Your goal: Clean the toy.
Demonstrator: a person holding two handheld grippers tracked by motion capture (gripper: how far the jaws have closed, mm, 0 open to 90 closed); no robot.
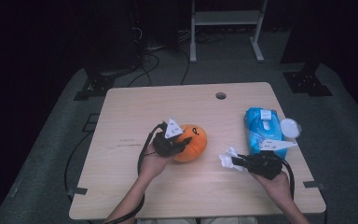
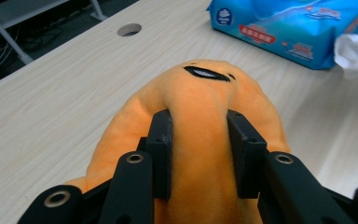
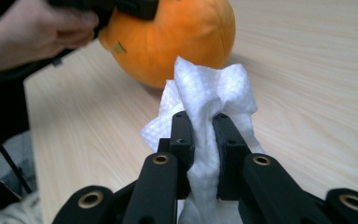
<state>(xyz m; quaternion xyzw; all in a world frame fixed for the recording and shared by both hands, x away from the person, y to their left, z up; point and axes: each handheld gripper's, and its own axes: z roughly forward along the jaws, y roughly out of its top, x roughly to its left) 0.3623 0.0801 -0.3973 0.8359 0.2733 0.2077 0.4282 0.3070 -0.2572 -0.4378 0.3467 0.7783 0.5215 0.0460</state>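
Observation:
An orange plush toy (image 1: 193, 142) with a dark stitched mark sits near the middle of the wooden table (image 1: 130, 121). My left gripper (image 1: 179, 143) is shut on a fold of the orange plush toy (image 2: 200, 116), its jaws pinching the fabric from both sides. My right gripper (image 1: 233, 161) is shut on a crumpled white wipe (image 1: 227, 158), held just right of the plush. In the right gripper view the white wipe (image 3: 209, 102) bulges up between the jaws, with the plush toy (image 3: 177, 32) beyond it.
A blue pack of wipes (image 1: 262, 128) lies at the table's right side, with a round white lid (image 1: 290, 127) beside it. A cable hole (image 1: 221, 95) sits near the far edge. A white metal rack (image 1: 226, 21) stands on the floor behind the table.

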